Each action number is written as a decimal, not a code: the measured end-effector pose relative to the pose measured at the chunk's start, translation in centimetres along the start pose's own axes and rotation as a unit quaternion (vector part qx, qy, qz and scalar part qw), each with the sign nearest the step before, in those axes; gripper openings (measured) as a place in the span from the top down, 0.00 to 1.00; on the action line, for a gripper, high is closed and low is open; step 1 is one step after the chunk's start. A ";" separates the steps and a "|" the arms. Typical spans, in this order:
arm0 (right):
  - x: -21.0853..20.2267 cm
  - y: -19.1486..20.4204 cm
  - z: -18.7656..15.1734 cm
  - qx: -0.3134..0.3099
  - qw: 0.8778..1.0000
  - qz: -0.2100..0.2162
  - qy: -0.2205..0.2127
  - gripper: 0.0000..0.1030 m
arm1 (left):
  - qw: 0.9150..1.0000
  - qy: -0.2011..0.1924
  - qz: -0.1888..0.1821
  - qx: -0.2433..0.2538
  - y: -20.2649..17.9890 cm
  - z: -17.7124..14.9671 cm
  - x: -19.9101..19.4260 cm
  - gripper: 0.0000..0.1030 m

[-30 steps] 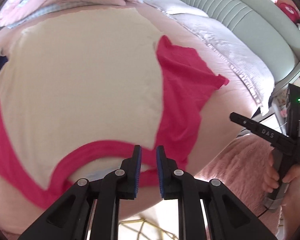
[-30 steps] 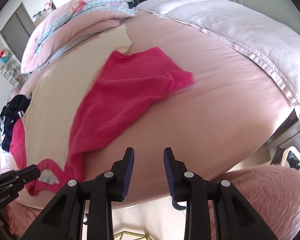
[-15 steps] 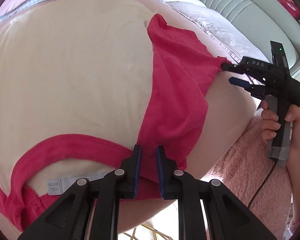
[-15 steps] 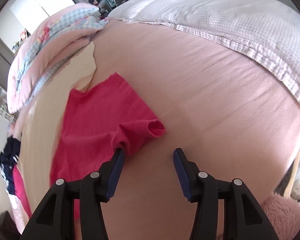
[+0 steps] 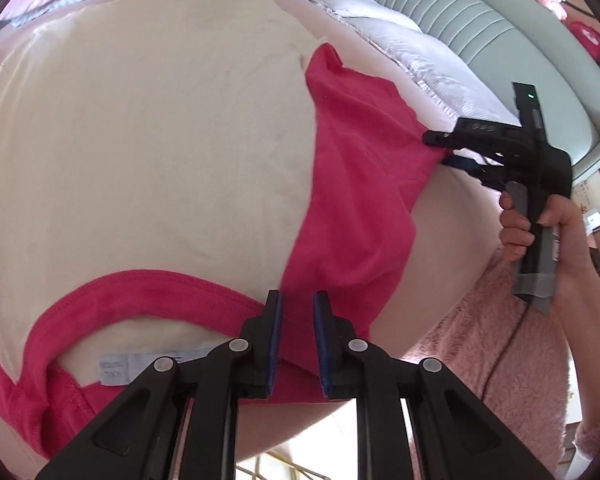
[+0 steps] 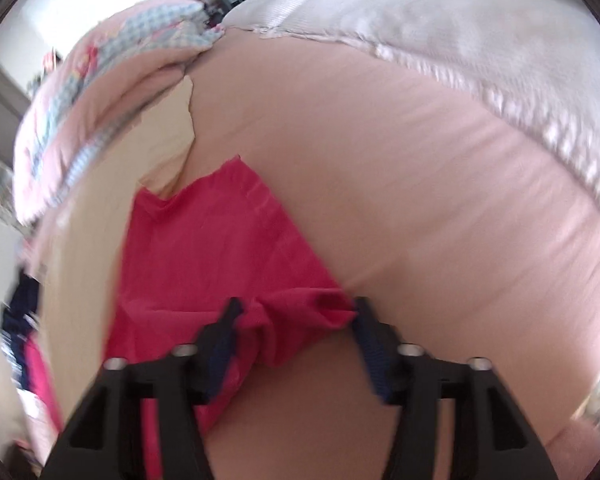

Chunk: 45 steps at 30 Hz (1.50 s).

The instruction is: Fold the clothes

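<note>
In the left wrist view, a cream shirt [image 5: 148, 152] with a pink collar [image 5: 148, 292] and pink sleeve [image 5: 364, 184] is spread flat on the bed [image 5: 452, 216]. The left gripper [image 5: 296, 332] is seen with its fingers nearly closed, pinching the pink cloth at the shoulder. The right gripper [image 5: 444, 150], held by a hand [image 5: 540, 224], is placed at the sleeve end.

In the right wrist view, which is blurred, the right gripper [image 6: 296, 320] is wide open, and the bunched sleeve [image 6: 220, 248] end lies between its fingers.
</note>
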State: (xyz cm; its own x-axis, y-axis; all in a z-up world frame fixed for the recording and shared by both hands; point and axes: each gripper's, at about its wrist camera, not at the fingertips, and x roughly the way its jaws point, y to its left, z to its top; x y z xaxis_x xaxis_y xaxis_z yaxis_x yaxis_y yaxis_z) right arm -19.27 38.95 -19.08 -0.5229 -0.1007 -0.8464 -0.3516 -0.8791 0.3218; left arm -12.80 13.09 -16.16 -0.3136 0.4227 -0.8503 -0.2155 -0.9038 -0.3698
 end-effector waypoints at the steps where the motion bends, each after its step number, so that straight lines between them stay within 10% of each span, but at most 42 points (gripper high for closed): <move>1: 0.0 0.5 0.3 -0.022 1.000 -0.010 -0.007 0.75 | 1.000 0.003 -0.002 0.003 -0.1 -0.1 0.0 0.87; 7: -6.2 3.3 0.3 -0.171 0.977 0.013 -0.126 0.81 | 1.000 0.011 -0.001 0.007 0.2 -0.3 0.4 0.87; 11: -2.1 -0.5 0.9 -0.141 0.989 0.000 -0.040 0.79 | 1.000 0.019 -0.015 -0.011 0.9 -0.1 0.6 0.87; 20: -4.0 -6.7 2.8 0.042 0.998 -0.003 -0.048 0.73 | 1.000 0.012 -0.004 -0.002 0.8 0.0 0.0 0.87; 26: -3.5 -2.7 1.5 -0.049 0.998 -0.036 -0.002 0.55 | 1.000 -0.029 0.003 0.007 0.3 1.5 -1.1 0.86; 37: -0.2 -7.1 0.8 0.193 0.971 0.101 0.103 0.54 | 1.000 -0.013 -0.015 -0.021 0.6 1.1 0.8 0.86; 45: -2.9 -4.9 0.6 0.104 0.994 0.022 0.031 0.54 | 0.996 -0.020 -0.020 0.083 -3.7 12.5 3.4 0.86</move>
State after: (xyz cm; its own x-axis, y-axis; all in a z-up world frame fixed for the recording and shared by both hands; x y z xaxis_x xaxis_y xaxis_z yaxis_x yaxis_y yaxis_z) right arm -16.50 43.86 -17.96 -0.4939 -0.1714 -0.8524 -0.4861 -0.7584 0.4342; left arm -24.65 18.69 -13.03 -0.3375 0.4640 -0.8190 -0.3781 -0.8636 -0.3335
